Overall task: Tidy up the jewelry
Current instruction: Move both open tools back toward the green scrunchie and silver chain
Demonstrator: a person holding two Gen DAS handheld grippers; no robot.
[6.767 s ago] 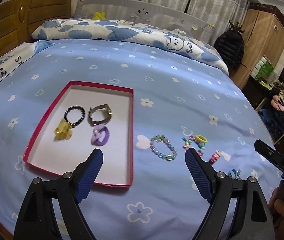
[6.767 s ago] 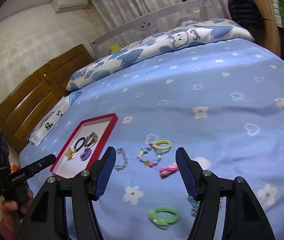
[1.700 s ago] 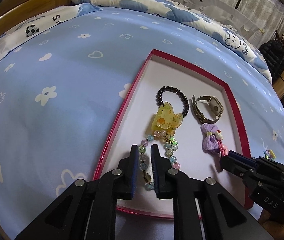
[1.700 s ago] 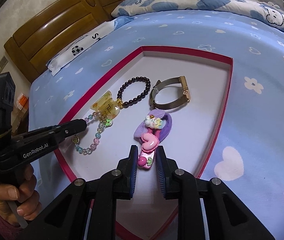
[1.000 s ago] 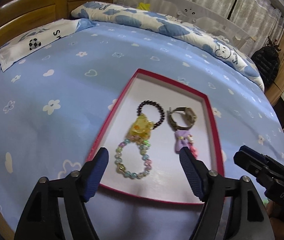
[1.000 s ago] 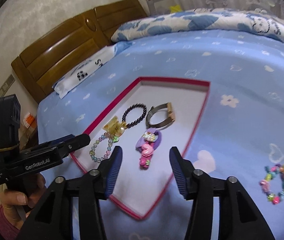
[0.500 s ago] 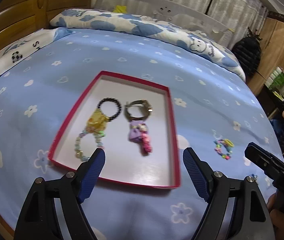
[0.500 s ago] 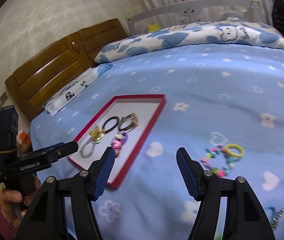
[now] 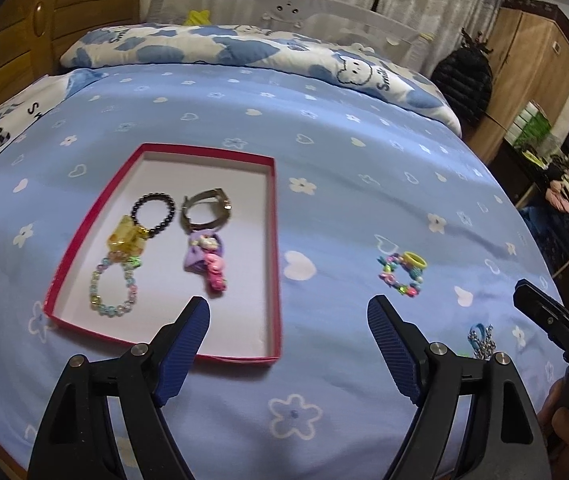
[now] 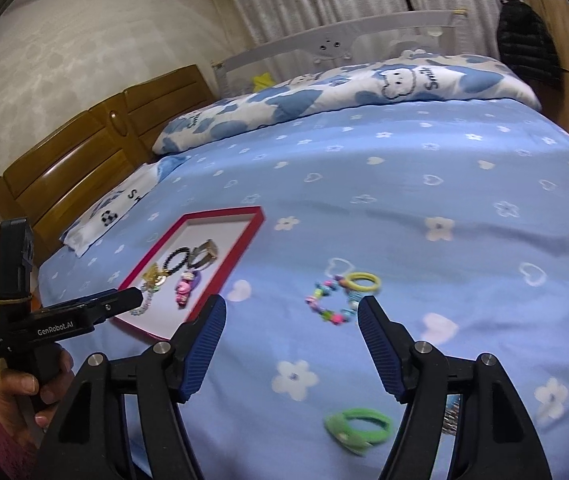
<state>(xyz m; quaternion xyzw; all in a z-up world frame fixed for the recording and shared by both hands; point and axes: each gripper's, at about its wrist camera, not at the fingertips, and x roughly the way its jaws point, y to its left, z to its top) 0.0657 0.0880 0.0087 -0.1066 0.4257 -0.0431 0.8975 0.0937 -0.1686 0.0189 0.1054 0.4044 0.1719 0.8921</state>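
A: What is seen, from the largest thing down?

B: A blue bedspread (image 9: 364, 152) is spread under everything. On it a red-rimmed box (image 9: 274, 240) is set, and in it a dark bead bracelet (image 9: 153, 208), a watch (image 9: 204, 212), a yellow clip (image 9: 126, 238), a pastel bead bracelet (image 9: 112, 286) and a purple bow with a pink clip (image 9: 206, 258) are laid. Well apart from the box, a multicoloured bead bracelet (image 10: 326, 300) touching a yellow ring (image 10: 362, 281) is left on the cloth, with a green hair tie (image 10: 358, 426) nearer the camera.

A: And the grippers?

B: The left gripper (image 9: 288, 320) is held with fingers wide apart, nothing between them. The right gripper (image 10: 292, 316) has just been opening further; nothing is gripped.

A: How should the next pick be handled?

B: The bracelet is probably best approached from above, one strand pinched, so the ring is not dragged along.

A: What cannot be made out?

B: A blue chain piece (image 9: 480, 336) is half hidden behind a finger, and the small items are blurred.
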